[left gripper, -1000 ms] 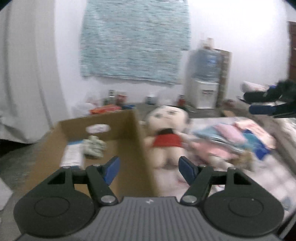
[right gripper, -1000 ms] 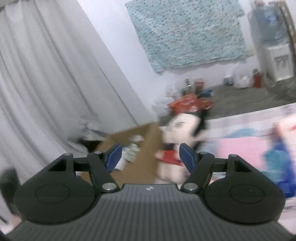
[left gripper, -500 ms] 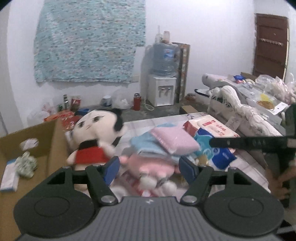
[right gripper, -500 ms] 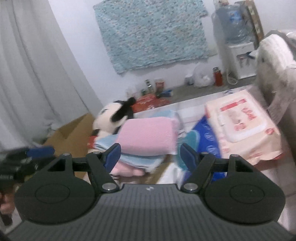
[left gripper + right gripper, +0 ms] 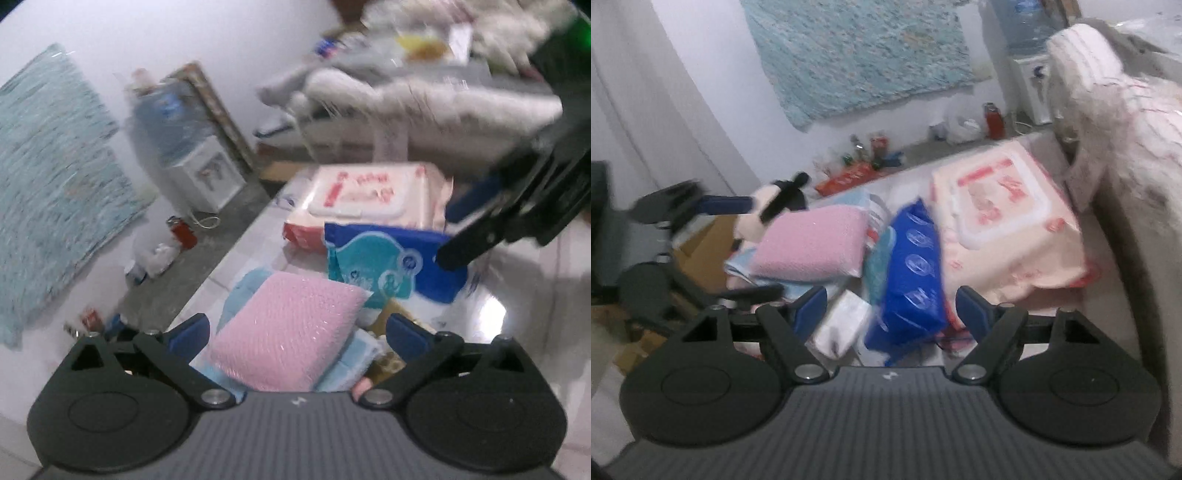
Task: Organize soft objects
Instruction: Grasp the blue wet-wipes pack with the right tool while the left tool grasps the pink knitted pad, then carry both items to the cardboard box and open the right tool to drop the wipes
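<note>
Between my left claw's (image 5: 295, 332) fingers, at 12 o'clock close in: pink pack (image 5: 284, 332), wrapped in clear film, lying on folded light-blue cloth (image 5: 240, 291). Jaws have just been opening, now wide; pads stand off either side of the pack, not pressing.

Item 2: blue pack (image 5: 388, 266), at 1 o'clock, just beyond pink pack.
Item 3: wipes pack (image 5: 369, 199), pink-white w/ red print, at 12–1 o'clock, behind blue pack.
Item 4: my right claw (image 5: 891, 310), jaws have just been opening, moderately wide. Blue pack's near end sits between fingers, w/ small white pack (image 5: 842, 325) at 11 o'clock beside it; pads not touching either.
Item 5: plush doll (image 5: 775, 210), black hair, at 10 o'clock in right view, behind pink pack; partly hidden by left claw.
Item 6: cardboard box (image 5: 701, 243), at 9–10 o'clock, beside doll.
Item 7: white fluffy blanket (image 5: 1115, 122), at 2 o'clock, next to wipes pack.
</note>
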